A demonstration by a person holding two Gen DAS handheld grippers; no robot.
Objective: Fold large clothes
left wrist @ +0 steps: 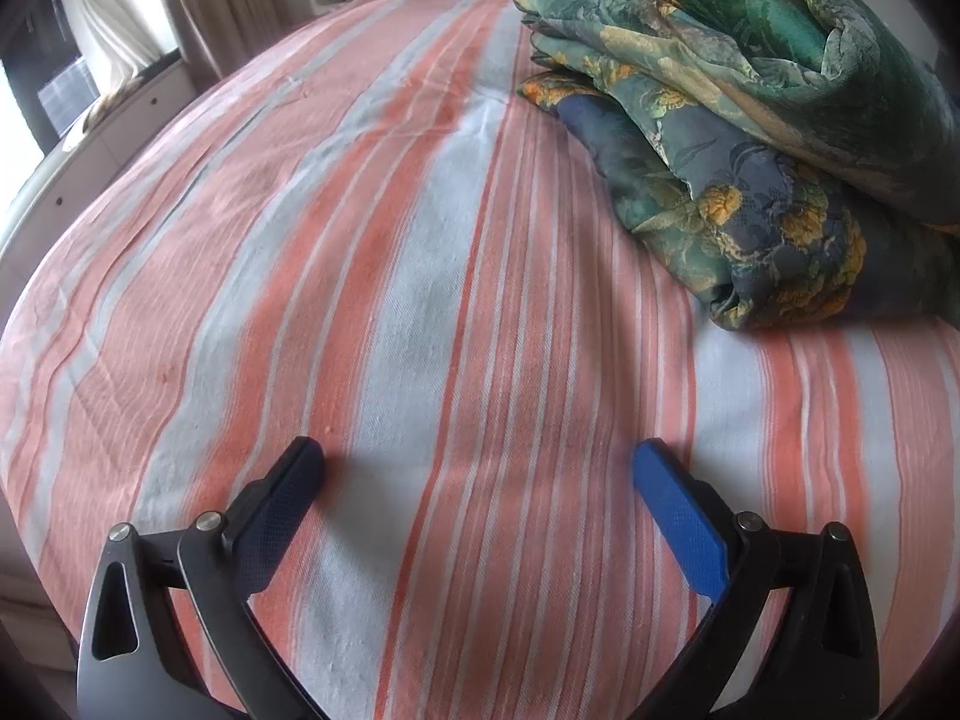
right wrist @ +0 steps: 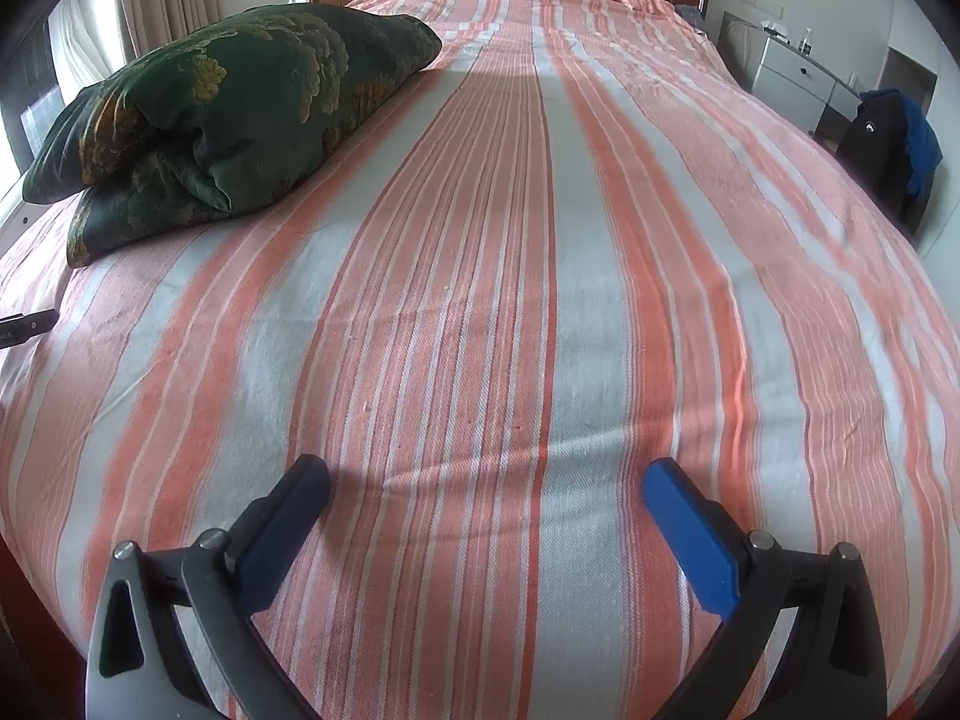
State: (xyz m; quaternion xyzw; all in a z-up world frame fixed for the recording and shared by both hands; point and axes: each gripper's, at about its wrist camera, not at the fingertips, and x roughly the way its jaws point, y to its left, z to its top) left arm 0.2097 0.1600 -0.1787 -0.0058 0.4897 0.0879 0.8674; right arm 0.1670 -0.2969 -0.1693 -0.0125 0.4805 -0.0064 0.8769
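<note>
Judging from the bundled green cloth point(left wrist: 750, 120) on the striped bed point(right wrist: 480, 270), you had it folded; your left gripper point(left wrist: 479, 462) and right gripper point(right wrist: 486, 480) gaped wide, empty.

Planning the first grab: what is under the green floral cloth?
The floral cloth lies bundled on the striped bedsheet; whatever sits beneath its folds is covered.
</note>
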